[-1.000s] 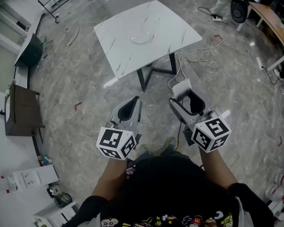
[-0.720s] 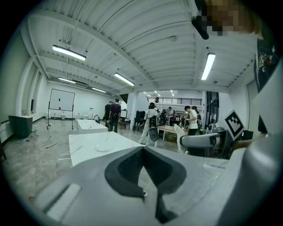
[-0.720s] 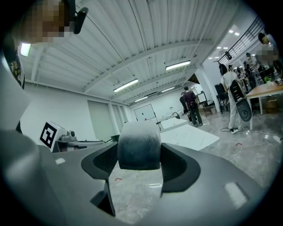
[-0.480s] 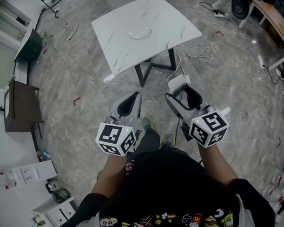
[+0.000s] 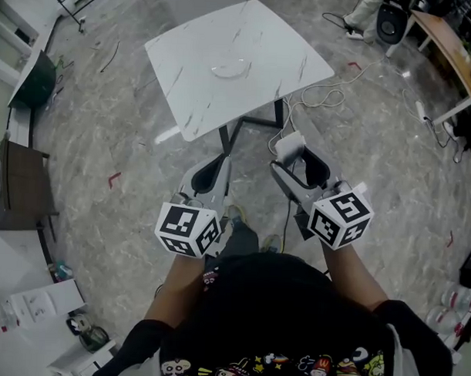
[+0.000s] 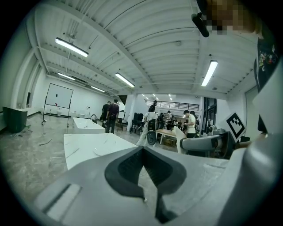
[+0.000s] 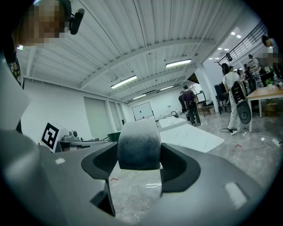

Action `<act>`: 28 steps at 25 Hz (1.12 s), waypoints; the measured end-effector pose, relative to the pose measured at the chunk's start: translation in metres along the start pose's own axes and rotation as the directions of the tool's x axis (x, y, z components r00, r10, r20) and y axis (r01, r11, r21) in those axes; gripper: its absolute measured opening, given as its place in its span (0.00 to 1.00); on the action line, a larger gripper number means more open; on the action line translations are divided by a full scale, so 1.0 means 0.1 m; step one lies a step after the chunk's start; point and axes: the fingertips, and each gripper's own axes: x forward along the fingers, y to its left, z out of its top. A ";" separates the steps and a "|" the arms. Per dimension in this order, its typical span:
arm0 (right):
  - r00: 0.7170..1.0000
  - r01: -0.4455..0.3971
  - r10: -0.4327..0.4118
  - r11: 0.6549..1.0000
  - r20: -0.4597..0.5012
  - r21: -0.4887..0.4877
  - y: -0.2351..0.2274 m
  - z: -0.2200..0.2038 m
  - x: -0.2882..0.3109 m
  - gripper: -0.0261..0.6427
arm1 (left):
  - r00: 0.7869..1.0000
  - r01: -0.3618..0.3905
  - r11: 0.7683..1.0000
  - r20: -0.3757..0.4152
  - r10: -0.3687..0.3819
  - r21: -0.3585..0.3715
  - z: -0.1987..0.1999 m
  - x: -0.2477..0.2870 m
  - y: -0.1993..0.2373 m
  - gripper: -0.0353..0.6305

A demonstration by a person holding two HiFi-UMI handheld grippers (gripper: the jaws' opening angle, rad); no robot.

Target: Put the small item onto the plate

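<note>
In the head view, a white desk (image 5: 194, 93) carries a clear plate (image 5: 230, 67) near its middle. Both grippers hang short of the desk, over the floor (image 5: 120, 179). They are the left gripper (image 5: 219, 161) and the right gripper (image 5: 292, 153), which carries the small item (image 5: 288, 139). In the left gripper view, the jaws are pressed together with nothing between them. In the right gripper view, the jaws clamp the small item, a pale rounded block well apart from the desk.

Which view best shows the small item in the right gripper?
The right gripper view: the small item fills the gap between the jaws. The head view shows only a white bit of it at the right gripper tips; the left gripper view doesn't show it clearly.
</note>
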 end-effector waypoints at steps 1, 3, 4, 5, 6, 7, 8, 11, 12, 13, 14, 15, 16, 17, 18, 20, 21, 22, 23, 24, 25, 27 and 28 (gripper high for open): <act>1.000 0.008 -0.008 1.000 -0.002 0.000 0.00 0.03 0.09 0.53 | 1.000 0.006 1.000 -0.001 -0.006 -0.003 0.02 0.04 0.10 0.05; 1.000 0.025 -0.025 1.000 -0.006 0.000 -0.01 0.08 0.28 0.53 | 1.000 0.019 1.000 -0.002 -0.019 -0.004 0.08 0.11 0.29 0.05; 0.999 0.033 -0.033 0.999 -0.008 0.001 -0.01 0.10 0.37 0.53 | 1.000 0.026 1.000 -0.002 -0.026 -0.003 0.12 0.15 0.38 0.05; 0.999 0.042 -0.042 0.999 -0.010 0.003 -0.02 0.12 0.45 0.53 | 0.999 0.034 0.999 -0.001 -0.034 -0.003 0.15 0.19 0.47 0.05; 0.999 0.053 -0.053 0.999 -0.012 0.005 -0.03 0.14 0.52 0.53 | 0.999 0.043 0.999 -0.001 -0.043 -0.004 0.17 0.23 0.55 0.05; 0.998 0.063 -0.063 0.998 -0.013 0.007 -0.04 0.15 0.59 0.53 | 0.999 0.052 0.999 -0.002 -0.052 -0.006 0.20 0.27 0.62 0.05; 0.997 0.073 -0.073 0.997 -0.015 0.009 -0.05 0.17 0.66 0.53 | 0.998 0.061 0.998 -0.002 -0.061 -0.009 0.22 0.31 0.69 0.05; 0.995 0.096 -0.096 0.995 -0.018 0.011 -0.06 0.20 0.84 0.53 | 0.997 0.083 0.996 -0.004 -0.083 -0.012 0.25 0.40 0.86 0.05; 0.995 0.103 -0.102 0.995 -0.018 0.011 -0.06 0.20 0.89 0.53 | 0.996 0.089 0.996 -0.005 -0.089 -0.013 0.26 0.42 0.91 0.05; 0.994 0.108 -0.108 0.994 -0.019 0.012 -0.06 0.20 0.93 0.53 | 0.995 0.095 0.995 -0.004 -0.095 -0.014 0.27 0.44 0.96 0.05; 0.993 0.114 -0.113 0.993 -0.020 0.014 -0.06 0.20 0.98 0.53 | 0.995 0.100 0.995 -0.005 -0.100 -0.016 0.27 0.46 1.00 0.05; 0.993 0.119 -0.118 0.993 -0.021 0.016 -0.05 0.20 1.01 0.53 | 0.994 0.105 0.994 -0.005 -0.105 -0.017 0.27 0.48 1.04 0.05; 0.992 0.124 -0.123 0.992 -0.022 0.017 -0.05 0.19 1.05 0.53 | 0.994 0.109 0.994 -0.005 -0.109 -0.018 0.27 0.50 1.08 0.05; 0.992 0.128 -0.127 0.992 -0.023 0.018 -0.04 0.19 1.08 0.53 | 0.994 0.113 0.993 -0.004 -0.113 -0.020 0.27 0.52 1.12 0.05; 0.991 0.131 -0.130 0.991 -0.023 0.017 -0.03 0.19 1.11 0.53 | 0.993 0.116 0.993 -0.005 -0.116 -0.020 0.27 0.53 1.15 0.05; 0.991 0.134 -0.134 0.991 -0.023 0.014 -0.01 0.20 1.17 0.53 | 0.992 0.123 0.992 -0.005 -0.123 -0.016 0.28 0.54 1.19 0.05; 0.991 0.135 -0.135 0.991 -0.022 0.013 0.00 0.21 1.19 0.53 | 0.992 0.126 0.992 -0.005 -0.126 -0.013 0.30 0.54 1.20 0.05; 0.991 0.136 -0.136 0.991 -0.020 0.013 0.01 0.22 1.21 0.53 | 0.992 0.129 0.992 -0.004 -0.129 -0.009 0.32 0.55 1.21 0.05; 0.990 0.137 -0.136 0.991 -0.020 0.012 0.01 0.24 1.23 0.53 | 0.991 0.132 0.991 -0.003 -0.132 -0.006 0.34 0.55 1.22 0.05; 0.990 0.137 -0.137 0.991 -0.019 0.011 0.01 0.25 1.25 0.53 | 0.991 0.134 0.991 -0.002 -0.134 -0.003 0.35 0.55 1.22 0.05; 0.990 0.136 -0.136 0.991 -0.019 0.010 0.02 0.26 1.27 0.53 | 0.991 0.133 0.991 -0.001 -0.133 -0.001 0.37 0.56 1.24 0.05; 0.991 0.134 -0.134 0.991 -0.021 0.008 0.01 0.28 1.31 0.53 | 0.992 0.128 0.992 -0.001 -0.128 0.001 0.38 0.58 1.28 0.05; 0.991 0.133 -0.132 0.991 -0.023 0.009 0.00 0.28 1.33 0.53 | 0.992 0.125 0.992 -0.003 -0.125 0.000 0.39 0.60 1.30 0.05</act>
